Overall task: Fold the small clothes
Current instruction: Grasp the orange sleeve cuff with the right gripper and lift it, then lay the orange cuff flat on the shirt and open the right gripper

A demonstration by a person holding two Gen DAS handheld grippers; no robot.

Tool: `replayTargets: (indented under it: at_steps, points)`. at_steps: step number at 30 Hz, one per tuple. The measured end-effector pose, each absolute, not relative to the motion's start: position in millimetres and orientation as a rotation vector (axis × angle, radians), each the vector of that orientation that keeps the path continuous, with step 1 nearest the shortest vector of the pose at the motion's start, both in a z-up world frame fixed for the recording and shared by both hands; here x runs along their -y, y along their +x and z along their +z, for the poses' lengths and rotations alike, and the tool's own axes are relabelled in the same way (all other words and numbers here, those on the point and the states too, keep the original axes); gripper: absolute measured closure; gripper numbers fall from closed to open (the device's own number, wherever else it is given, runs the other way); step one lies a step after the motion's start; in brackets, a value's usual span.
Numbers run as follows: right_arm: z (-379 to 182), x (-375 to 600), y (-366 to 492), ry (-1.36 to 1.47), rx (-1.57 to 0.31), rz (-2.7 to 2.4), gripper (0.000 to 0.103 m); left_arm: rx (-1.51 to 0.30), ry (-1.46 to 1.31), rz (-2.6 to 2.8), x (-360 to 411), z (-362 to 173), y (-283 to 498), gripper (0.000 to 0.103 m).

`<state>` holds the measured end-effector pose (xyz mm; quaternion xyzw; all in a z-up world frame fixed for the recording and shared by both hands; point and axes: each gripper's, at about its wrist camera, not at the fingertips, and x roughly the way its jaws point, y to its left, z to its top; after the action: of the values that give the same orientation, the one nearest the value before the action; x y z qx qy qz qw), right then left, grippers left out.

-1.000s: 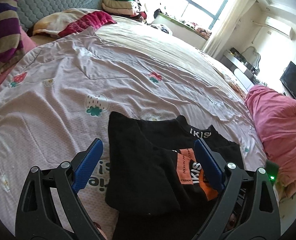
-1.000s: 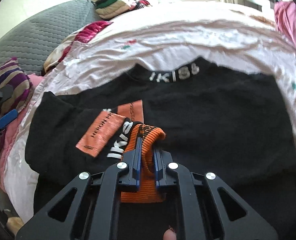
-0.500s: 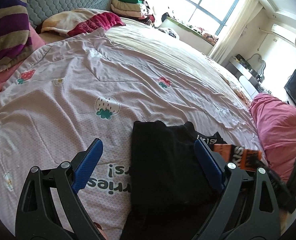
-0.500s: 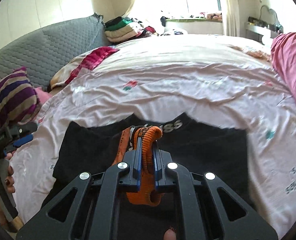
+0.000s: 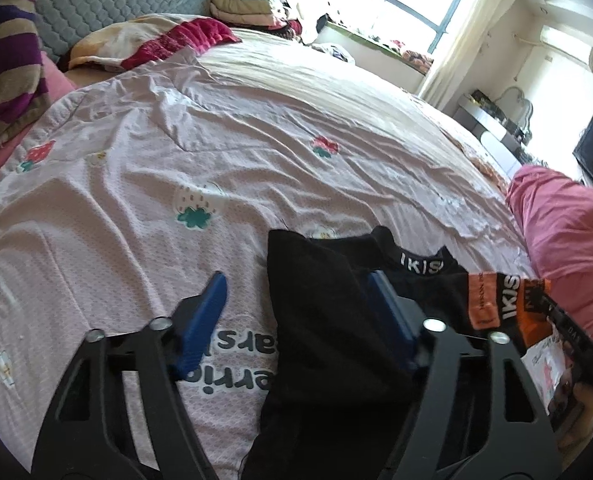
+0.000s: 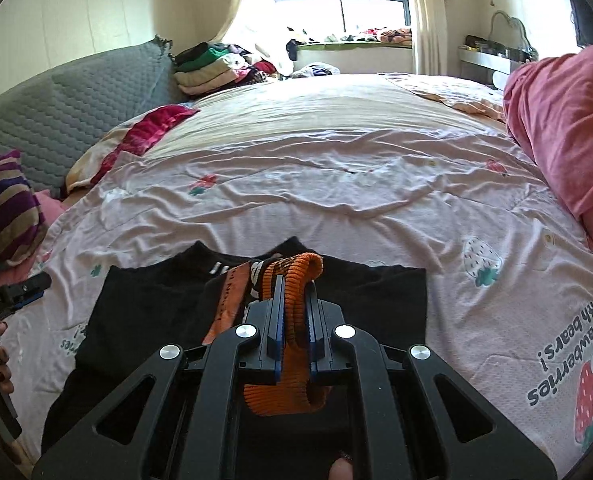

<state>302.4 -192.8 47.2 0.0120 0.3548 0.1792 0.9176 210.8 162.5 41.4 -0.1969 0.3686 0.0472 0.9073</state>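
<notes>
Holding the black garment [image 6: 144, 316] by its orange ribbed cuff [image 6: 296, 312], we have the right gripper [image 6: 294, 344] with its jaws closed tight on that knit, the cuff bunched into a hump between the blue pads and hanging out behind them. On the other side our left gripper [image 5: 296, 316] has its jaws closing, and the garment's folded left edge lies between them; we cannot see the pads pressing on it yet. The garment itself lies on the bed, at the near edge of the pink printed bedsheet [image 5: 256, 152], partly doubled over, with its lettered collar [image 5: 420, 268] showing and the sleeve drawn across toward the right. What worries us most is the thick, stretchy rib: pulled hard, it could stretch or slide out of the pads, and we judge the sleeve would then flop back and undo the fold. The left jaws could also pinch the thin, wrinkled bedsheet along with the soft black fabric, dragging the bedding when we lift. A one-sided pull may skew the limp cloth, leaving a crooked crease. The black fabric looks matte and floppy, the orange patches [image 5: 492, 300] flatter and stiffer, the sheet light with a fine dotted weave and strawberry prints.
</notes>
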Motion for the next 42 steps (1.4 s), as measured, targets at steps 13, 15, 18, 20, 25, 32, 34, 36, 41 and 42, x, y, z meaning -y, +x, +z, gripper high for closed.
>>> replayTargets:
  at_steps: [13,15,18,20,25,32,34,36,41,42]
  points:
    - [26,204,304,0.033,-0.763,0.358,0.095,-0.836,-0.275,-0.011,-113,13,230,0.084]
    - [24,206,304,0.034,-0.769,0.355,0.095,-0.847,-0.258,-0.024,-107,8,231,0.084]
    - [22,207,304,0.029,-0.770,0.347,0.095,-0.856,-0.239,-0.037,-100,4,233,0.088]
    - [21,208,304,0.024,-0.773,0.338,0.095,-0.869,-0.227,-0.047,-95,0,234,0.089]
    - [14,210,306,0.002,-0.792,0.299,0.095,-0.969,-0.198,-0.046,-87,-20,241,0.090]
    - [1,213,308,-0.018,-0.836,0.215,0.087,-0.984,-0.229,-0.042,-91,-25,239,0.089]
    - [3,212,304,-0.016,-0.823,0.230,0.087,-0.985,-0.224,-0.042,-91,-25,238,0.089]
    - [6,206,298,-0.023,-0.815,0.266,0.080,-0.986,-0.219,-0.040,-90,-24,238,0.089]
    - [4,181,287,-0.069,-0.833,0.375,0.078,-0.989,-0.206,-0.039,-88,-23,237,0.090]
    - [2,174,285,-0.077,-0.846,0.397,0.078,-0.990,-0.205,-0.039,-87,-23,236,0.090]
